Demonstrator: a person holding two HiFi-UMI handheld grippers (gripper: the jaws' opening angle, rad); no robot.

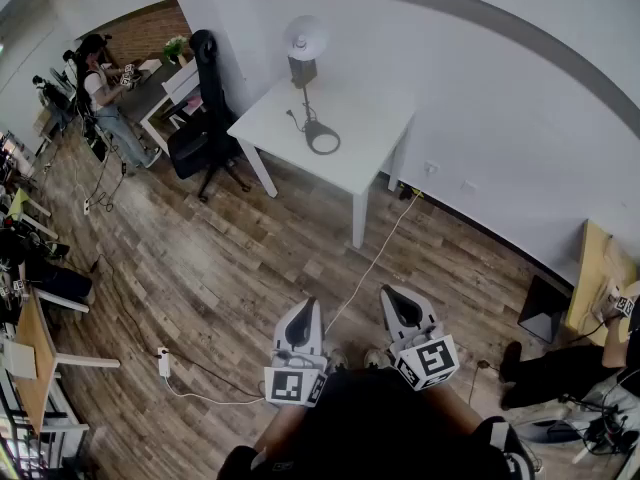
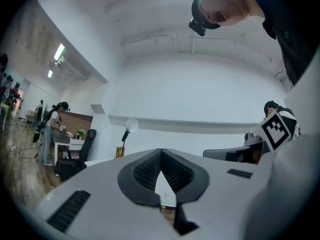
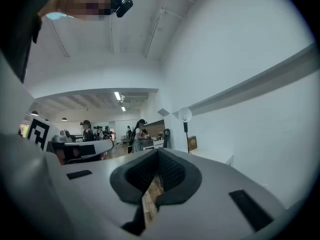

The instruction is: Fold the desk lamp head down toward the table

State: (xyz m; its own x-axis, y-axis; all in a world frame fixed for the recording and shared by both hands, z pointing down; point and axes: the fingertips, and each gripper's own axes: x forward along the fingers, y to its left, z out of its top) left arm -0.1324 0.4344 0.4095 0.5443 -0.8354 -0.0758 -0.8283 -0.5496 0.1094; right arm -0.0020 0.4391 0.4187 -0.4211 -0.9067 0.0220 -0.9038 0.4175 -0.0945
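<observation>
1. Standing well back from the white table, you hold both grippers level above the wood floor.
2. Left gripper: jaws clenched, nothing between them.
3. Right gripper: jaws likewise closed, empty.
4. Desk lamp: upright on the table, head raised, well apart from both grippers.
</observation>
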